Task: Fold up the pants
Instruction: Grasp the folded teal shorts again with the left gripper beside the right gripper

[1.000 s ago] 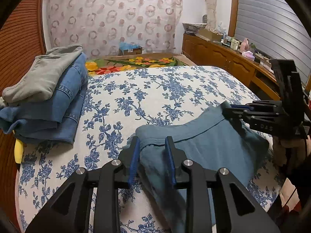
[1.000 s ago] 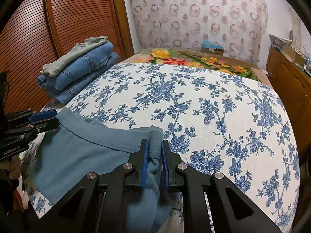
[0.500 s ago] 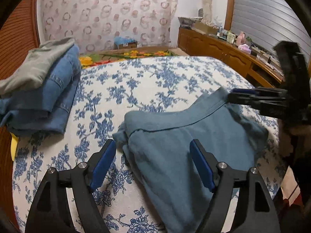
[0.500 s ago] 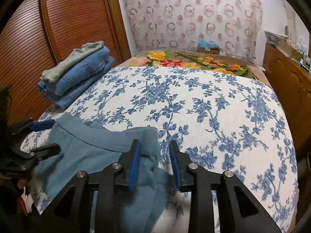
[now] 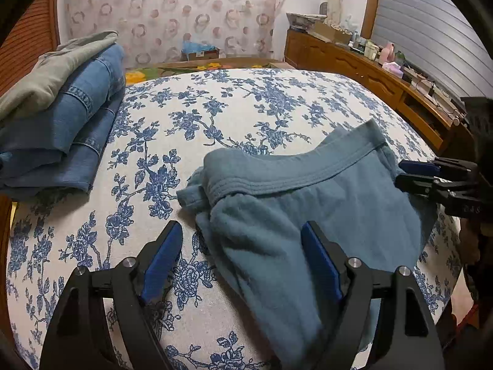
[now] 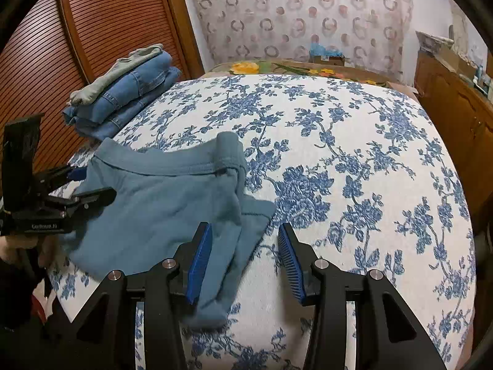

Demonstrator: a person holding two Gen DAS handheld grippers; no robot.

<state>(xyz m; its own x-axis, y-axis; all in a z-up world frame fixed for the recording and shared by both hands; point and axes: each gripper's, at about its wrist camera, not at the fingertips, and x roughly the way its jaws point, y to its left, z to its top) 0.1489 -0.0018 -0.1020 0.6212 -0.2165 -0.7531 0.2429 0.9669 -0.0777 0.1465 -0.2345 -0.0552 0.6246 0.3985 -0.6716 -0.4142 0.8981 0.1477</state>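
The teal pants (image 5: 308, 203) lie loose on the floral bed (image 5: 246, 108), centre frame. The left tool (image 5: 240, 256) stands wide over the cloth. The right tool (image 6: 245, 256) has just been opening, its pads clear of the fabric between them.

My left camera sits just behind my left gripper (image 5: 240, 256) and looks forward and downward along its two fingers, close over the near left part of the bed (image 5: 246, 98). My right camera rides the same way behind my right gripper (image 6: 245, 256), close over the near edge further right. Both face the curtain (image 6: 295, 12) at the far end. Each catches the other gripper at the side of its frame, and both share the teal pants (image 5: 308, 203), the floral bedspread, the stack of folded jeans (image 6: 129, 92) and the wooden dresser (image 5: 354, 64).
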